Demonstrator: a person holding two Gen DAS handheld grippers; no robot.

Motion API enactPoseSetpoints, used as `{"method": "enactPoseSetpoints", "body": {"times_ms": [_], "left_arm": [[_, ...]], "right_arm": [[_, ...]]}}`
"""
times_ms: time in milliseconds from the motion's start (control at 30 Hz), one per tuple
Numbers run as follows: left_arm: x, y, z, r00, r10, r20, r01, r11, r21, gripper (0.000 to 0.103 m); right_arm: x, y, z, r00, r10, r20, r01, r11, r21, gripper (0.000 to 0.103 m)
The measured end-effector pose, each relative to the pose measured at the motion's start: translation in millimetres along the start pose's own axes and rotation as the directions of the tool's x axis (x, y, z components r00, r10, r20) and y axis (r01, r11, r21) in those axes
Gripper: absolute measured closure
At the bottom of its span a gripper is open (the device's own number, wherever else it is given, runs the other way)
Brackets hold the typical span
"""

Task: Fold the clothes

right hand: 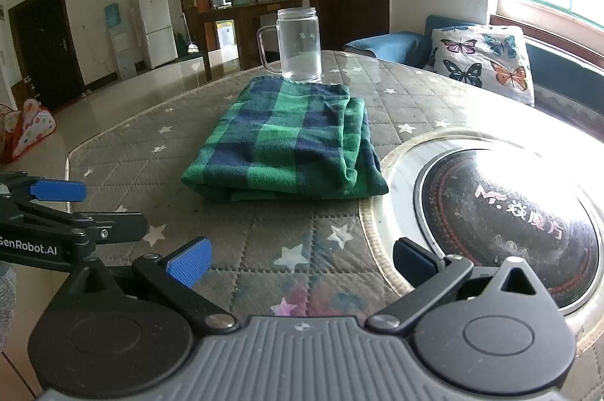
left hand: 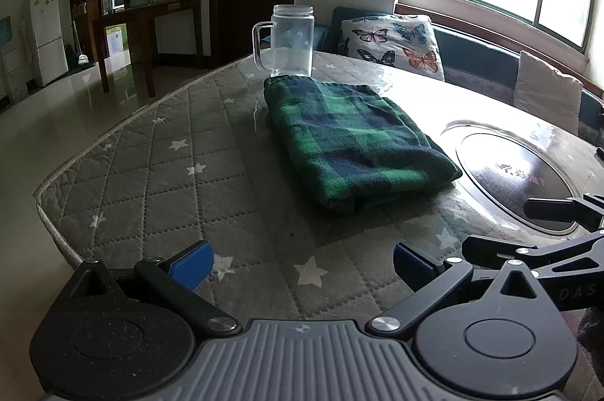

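Observation:
A green and navy plaid cloth lies folded into a thick rectangle on the quilted star-pattern table cover; it also shows in the right wrist view. My left gripper is open and empty, held back from the cloth's near edge. My right gripper is open and empty, also short of the cloth. The right gripper's arms show at the right edge of the left wrist view. The left gripper shows at the left edge of the right wrist view.
A clear glass mug stands just behind the cloth, also in the right wrist view. A round black cooktop inset sits to the cloth's right. A butterfly cushion lies on the bench under the window.

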State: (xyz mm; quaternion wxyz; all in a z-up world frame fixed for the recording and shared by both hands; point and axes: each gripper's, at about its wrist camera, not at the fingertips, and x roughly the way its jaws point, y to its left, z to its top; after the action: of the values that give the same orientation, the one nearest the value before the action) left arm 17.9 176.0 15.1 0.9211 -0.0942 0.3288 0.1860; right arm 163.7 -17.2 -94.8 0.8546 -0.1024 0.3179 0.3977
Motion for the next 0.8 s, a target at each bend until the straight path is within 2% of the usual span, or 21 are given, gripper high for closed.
{"method": "enactPoseSetpoints", "body": {"times_ms": [800], "left_arm": [[13.4,-5.3,-0.7,1.0,0.01,-0.026,-0.01,1.0,0.004,0.0]], "right_arm": [[10.6,-6.3,-1.2,1.0,0.004,-0.022,-0.004,1.0,0.019,0.0]]}}
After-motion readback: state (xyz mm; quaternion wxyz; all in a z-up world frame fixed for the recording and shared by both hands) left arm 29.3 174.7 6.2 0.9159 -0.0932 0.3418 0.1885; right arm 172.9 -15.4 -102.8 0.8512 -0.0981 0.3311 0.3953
